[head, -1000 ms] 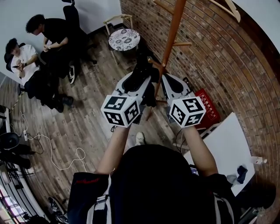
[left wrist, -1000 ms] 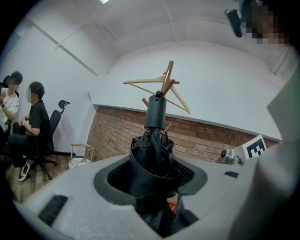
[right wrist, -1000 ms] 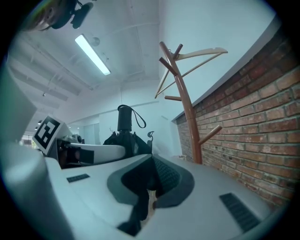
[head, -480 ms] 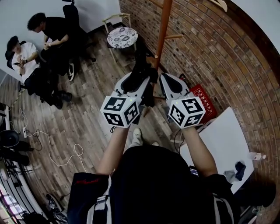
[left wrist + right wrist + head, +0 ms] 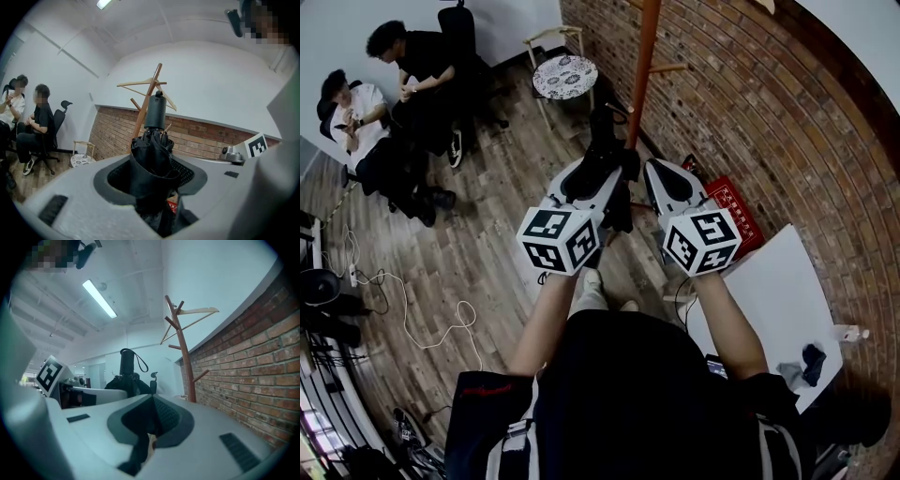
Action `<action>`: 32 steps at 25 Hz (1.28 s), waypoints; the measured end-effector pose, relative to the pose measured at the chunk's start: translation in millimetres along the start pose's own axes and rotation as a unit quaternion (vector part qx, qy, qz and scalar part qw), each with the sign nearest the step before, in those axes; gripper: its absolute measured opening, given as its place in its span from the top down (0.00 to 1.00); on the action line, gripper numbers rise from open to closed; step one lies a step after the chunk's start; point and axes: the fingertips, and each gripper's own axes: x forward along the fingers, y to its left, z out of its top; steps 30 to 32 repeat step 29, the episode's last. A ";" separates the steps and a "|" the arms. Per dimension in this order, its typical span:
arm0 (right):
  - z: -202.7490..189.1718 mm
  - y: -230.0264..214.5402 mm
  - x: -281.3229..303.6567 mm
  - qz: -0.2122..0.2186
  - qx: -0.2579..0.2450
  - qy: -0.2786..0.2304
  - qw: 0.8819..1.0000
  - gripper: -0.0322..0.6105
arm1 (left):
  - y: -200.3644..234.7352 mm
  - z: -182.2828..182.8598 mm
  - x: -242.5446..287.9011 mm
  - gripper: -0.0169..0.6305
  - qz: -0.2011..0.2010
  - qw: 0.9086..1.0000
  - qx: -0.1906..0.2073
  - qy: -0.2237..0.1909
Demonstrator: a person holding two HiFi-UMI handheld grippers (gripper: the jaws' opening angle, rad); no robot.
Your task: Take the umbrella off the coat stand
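A folded black umbrella [image 5: 154,154] stands upright between the jaws of my left gripper [image 5: 605,178], which is shut on its bunched canopy. Its black handle [image 5: 155,110] points up, and the strap loop shows in the right gripper view. The umbrella [image 5: 602,141] hangs free of the orange wooden coat stand [image 5: 642,56], which rises just behind it by the brick wall. My right gripper [image 5: 672,183] is level beside the left one, jaws together with nothing held. From the right gripper view the umbrella [image 5: 126,376] is to the left and the stand [image 5: 185,352] ahead.
Two people sit on chairs [image 5: 384,103] at the far left. A small patterned stool [image 5: 564,77] stands near the stand's base. A red box [image 5: 736,216] lies by the brick wall [image 5: 769,112], beside a white table [image 5: 778,309]. Cables [image 5: 441,319] trail over the wooden floor.
Both grippers, with the umbrella in the left one, have drawn back from the coat stand; the stand has slid toward the top of the head view.
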 end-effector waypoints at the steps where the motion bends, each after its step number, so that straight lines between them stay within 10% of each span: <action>1: -0.7 0.7 -1.8 0.001 -0.001 0.000 1.000 0.91 | -2.0 -0.5 -1.5 0.63 0.000 1.000 0.000 -0.001; 32: -6.0 26.2 -2.9 0.009 -0.008 0.000 1.000 0.91 | -0.2 -3.4 -30.5 0.63 0.016 1.000 0.017 -0.003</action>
